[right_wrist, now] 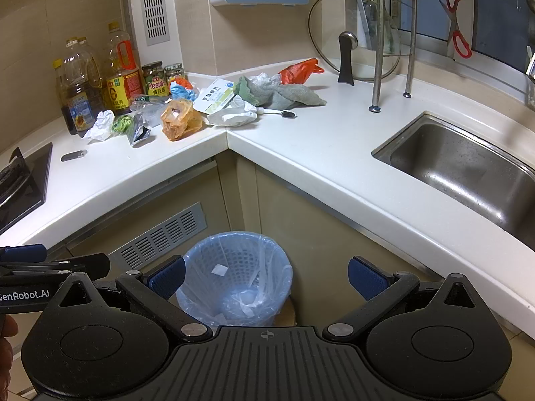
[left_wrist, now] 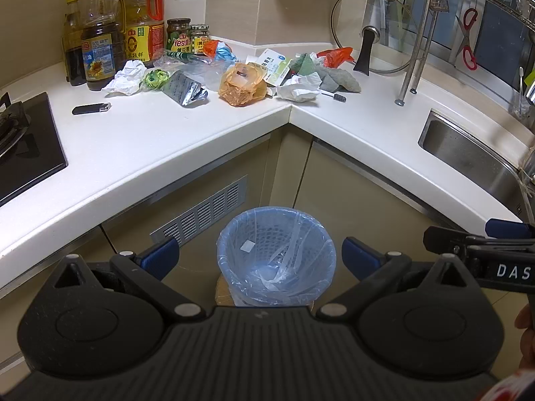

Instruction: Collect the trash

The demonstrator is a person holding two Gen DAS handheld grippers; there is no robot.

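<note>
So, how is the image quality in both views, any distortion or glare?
Left wrist view: strong fisheye bending of the countertop edges, everything sharp, warm indoor light. Right wrist view: the same bending, bright glare on the sink wall, soft reflection on the glass lid; the trash bin is clearly visible.

Four oil and sauce bottles point(left_wrist: 100, 43) and two jars point(left_wrist: 178, 35) are counted on the worktop point(left_wrist: 187, 133). One lined bin point(left_wrist: 276, 254), one sink point(right_wrist: 468, 163), one glass lid point(left_wrist: 371, 30) and one pair of red scissors point(left_wrist: 468, 38) are seen. Two crumpled white papers point(left_wrist: 125, 77) are counted.
</note>
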